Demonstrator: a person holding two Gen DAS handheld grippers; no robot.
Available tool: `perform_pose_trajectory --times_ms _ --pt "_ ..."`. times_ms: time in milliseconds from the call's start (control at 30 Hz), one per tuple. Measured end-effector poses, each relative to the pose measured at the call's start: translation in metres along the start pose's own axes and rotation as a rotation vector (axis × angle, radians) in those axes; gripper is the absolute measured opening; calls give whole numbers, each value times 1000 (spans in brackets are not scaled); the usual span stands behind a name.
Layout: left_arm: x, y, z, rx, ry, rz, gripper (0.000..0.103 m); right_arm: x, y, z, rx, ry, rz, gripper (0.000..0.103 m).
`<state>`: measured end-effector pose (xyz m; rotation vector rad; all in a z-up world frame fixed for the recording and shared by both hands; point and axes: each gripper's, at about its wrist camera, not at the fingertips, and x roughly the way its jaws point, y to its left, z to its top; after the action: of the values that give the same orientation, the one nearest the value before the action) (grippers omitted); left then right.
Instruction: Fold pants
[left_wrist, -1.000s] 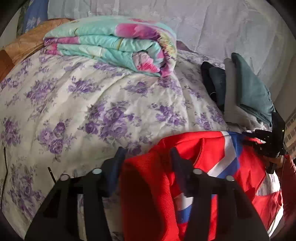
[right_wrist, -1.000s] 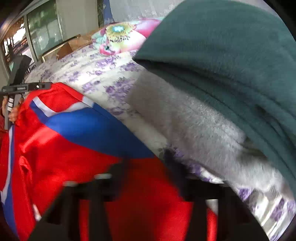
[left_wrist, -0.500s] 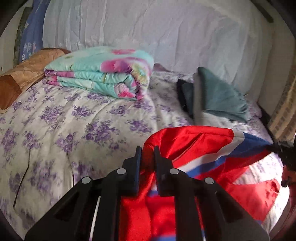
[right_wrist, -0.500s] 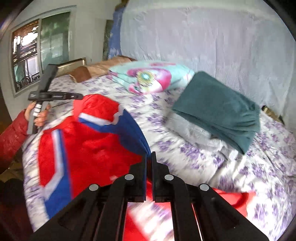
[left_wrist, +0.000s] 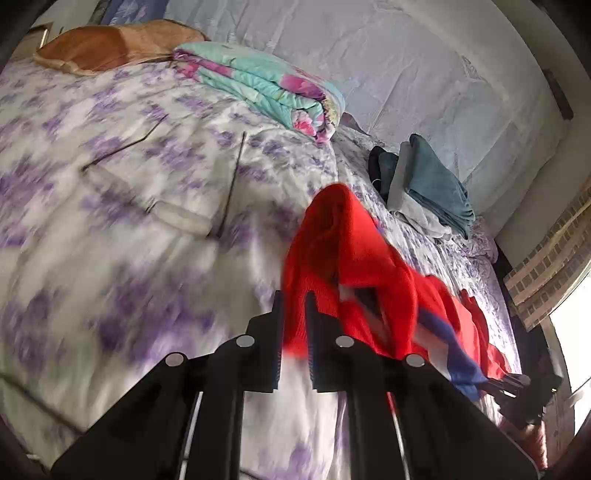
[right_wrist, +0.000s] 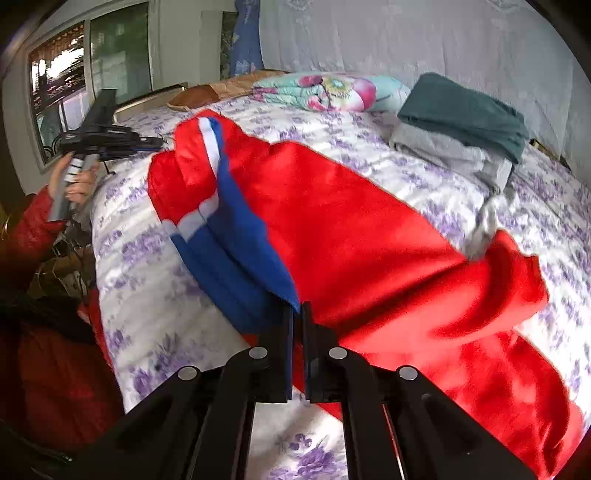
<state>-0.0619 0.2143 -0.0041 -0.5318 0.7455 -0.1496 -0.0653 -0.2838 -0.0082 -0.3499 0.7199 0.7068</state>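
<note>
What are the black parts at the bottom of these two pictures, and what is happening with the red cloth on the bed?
No robot is here. A person holds one two-finger tool in each hand, with a camera on each that looks forward along its fingers; the black parts are those fingers. One picture comes from the left hand-held gripper, the other from the right hand-held gripper. Both are shut on the red pants with blue and white stripes, one at each end, with part of them lifted over the bed with the purple-flowered white cover. Farther back lie a folded turquoise and pink floral quilt, a brown pillow, and a stack of folded teal and grey clothes. The task is to fold the pants.
</note>
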Motion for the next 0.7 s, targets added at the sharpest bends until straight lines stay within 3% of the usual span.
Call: perform_pose_trajectory --times_ms 100,167,233,333,400,433,500,533,567,700 --pt "-15 -11 -2 4 -13 -40 12 -1 -2 2 23 -15 9 4" --pt "-15 -21 3 -17 -8 -78 41 -1 -5 5 28 -24 9 4" --pt "-5 -31 8 -56 28 -115 56 -1 -4 4 29 -27 7 4" --pt "21 -48 11 -78 121 -150 56 -2 -2 2 41 -29 9 4" --pt "42 -57 13 -77 163 -85 56 -2 -2 2 47 -30 11 4" --pt "53 -60 16 -77 168 -46 55 -1 -2 3 47 -30 11 4" --pt "60 -60 20 -89 163 -9 42 -1 -1 3 47 -30 8 4" --pt "60 -58 23 -105 159 -5 19 -1 -1 4 46 -31 4 4" --pt "59 -53 26 -140 165 -44 6 -2 -1 4 44 -32 2 4" --pt "29 -54 22 -117 110 -50 6 -19 4 6 30 -60 -17 4"
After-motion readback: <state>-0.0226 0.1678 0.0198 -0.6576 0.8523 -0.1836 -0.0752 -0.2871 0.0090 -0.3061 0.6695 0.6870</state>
